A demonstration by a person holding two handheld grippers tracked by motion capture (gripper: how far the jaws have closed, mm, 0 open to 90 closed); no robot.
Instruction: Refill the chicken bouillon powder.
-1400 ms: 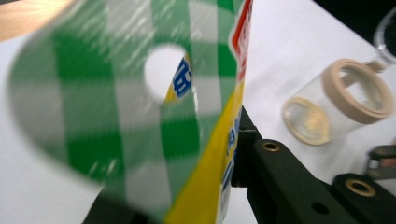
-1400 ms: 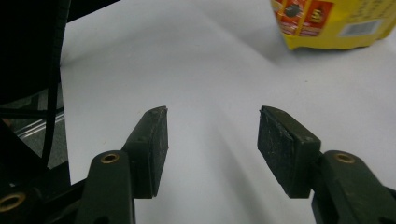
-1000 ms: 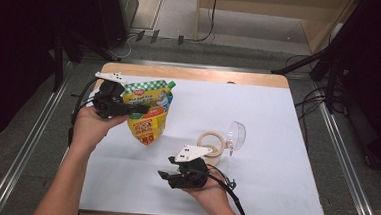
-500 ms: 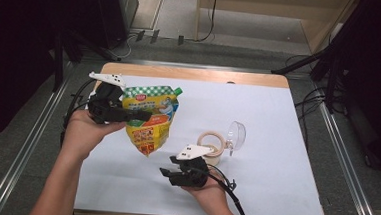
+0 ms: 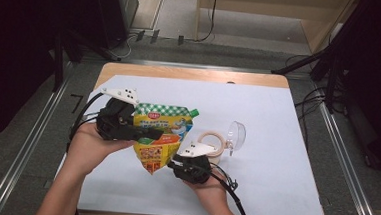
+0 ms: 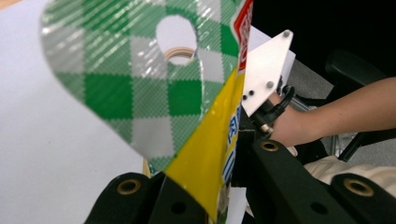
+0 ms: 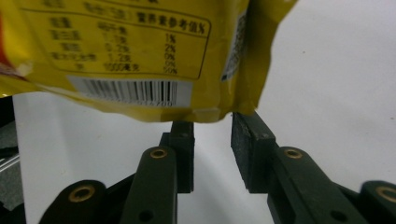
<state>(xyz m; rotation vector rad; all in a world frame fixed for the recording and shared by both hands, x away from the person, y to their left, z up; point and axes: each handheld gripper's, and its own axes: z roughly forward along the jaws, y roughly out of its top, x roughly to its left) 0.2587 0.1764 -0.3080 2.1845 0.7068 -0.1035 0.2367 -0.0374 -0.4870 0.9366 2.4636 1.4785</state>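
A yellow snack pouch [image 5: 162, 136] with a green-checked top hangs tilted above the table, and my left gripper [image 5: 146, 134] is shut on its upper part. In the left gripper view the pouch [image 6: 154, 93] runs down between the black jaws of the left gripper [image 6: 205, 198]. My right gripper [image 5: 171, 163] sits just under the pouch's lower corner. In the right gripper view the pouch's barcode edge [image 7: 140, 46] hangs at the tips of the right gripper [image 7: 212, 135]. Its jaws have just been closing, and the gap between the pads holds nothing.
A wooden ring [image 5: 211, 141] and a clear plastic dome [image 5: 236, 135] lie right of the right hand. A pale blue sheet [image 5: 277, 123] covers the table, with a wooden edge [image 5: 195, 74] at the back. Dark floor and cables surround it.
My left hand has carried the pouch to the right and a little up, so its lower corner now hangs by the right gripper. The right hand has kept its place.
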